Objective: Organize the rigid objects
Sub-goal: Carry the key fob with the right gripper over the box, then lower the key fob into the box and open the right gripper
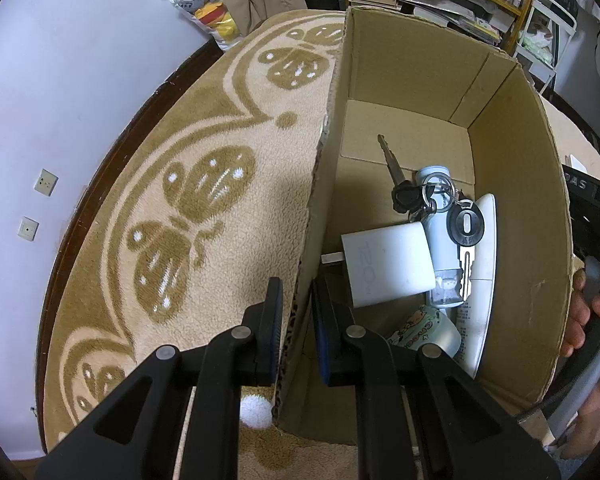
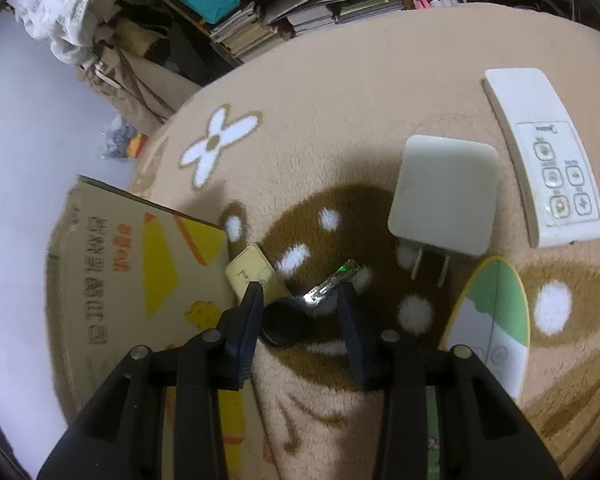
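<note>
Our left gripper (image 1: 296,320) pinches the cardboard box (image 1: 512,128) wall; our right gripper (image 2: 300,316) hangs open around a key (image 2: 324,290).

Tan butterfly-patterned rug (image 1: 204,200), brown cardboard box (image 1: 420,64), possibly pale-blue bottle (image 1: 440,216).

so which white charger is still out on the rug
The charger with bare prongs, lying on the rug beside the remote. The other charger already sits in the box by the keys.
</note>
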`<state>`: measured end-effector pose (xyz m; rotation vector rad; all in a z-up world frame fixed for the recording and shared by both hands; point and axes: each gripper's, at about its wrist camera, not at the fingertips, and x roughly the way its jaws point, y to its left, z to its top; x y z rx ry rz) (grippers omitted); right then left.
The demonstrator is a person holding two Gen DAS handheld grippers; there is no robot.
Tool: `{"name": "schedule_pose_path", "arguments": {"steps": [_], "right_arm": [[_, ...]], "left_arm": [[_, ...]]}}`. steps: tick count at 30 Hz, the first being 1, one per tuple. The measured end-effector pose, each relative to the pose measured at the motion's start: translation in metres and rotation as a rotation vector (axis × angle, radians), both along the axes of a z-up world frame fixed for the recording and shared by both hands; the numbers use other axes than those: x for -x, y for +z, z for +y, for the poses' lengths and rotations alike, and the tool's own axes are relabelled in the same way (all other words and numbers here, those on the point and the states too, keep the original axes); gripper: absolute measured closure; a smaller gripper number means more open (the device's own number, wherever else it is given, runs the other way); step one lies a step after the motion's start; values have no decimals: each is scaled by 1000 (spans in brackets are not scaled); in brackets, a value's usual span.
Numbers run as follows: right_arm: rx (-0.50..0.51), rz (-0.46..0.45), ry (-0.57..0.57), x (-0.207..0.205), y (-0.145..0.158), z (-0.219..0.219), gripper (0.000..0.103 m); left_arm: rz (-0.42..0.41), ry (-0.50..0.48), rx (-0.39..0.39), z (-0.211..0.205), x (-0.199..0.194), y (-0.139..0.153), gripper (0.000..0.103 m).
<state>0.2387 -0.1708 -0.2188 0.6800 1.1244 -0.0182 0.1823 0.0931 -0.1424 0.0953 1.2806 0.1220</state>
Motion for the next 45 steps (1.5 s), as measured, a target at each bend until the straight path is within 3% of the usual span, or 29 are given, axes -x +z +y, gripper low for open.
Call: {"name": "schedule_pose_path", "arguments": {"steps": [3,6,8,12,17,20,25,35,41,45], "right_arm": [[32,17,1,-5,-6,4,62],[53,16,-15,-8,-7,4,70],[81,21,-29,-8,-9,3,88],[140,14,-12,-11,-8,6,92],[233,-61,52,-2,9,10,93],[234,-104,61,8,20,7,93],[204,-203,80,27,49,4,93],[166,-423,117,49,134,17,93],[153,-549,192,57,186,35,93],[123,-594,257,63,203,51,93]], "left_arm": [[1,-1,0,0,0,0,89],[1,-2,-2,0,0,0,89],[1,-4,-6,0,0,0,89],[1,-7,-11,0,0,-1,89],[1,-4,-4,1,0,-2,89],[1,-2,2,2,0,-2,89],[1,-2,2,2,0,-2,89],[-1,-7,-8,2,0,-3,89],[-1,-7,-9,1,0,-2,89],[-1,-7,-10,1,0,-3,89]]}}
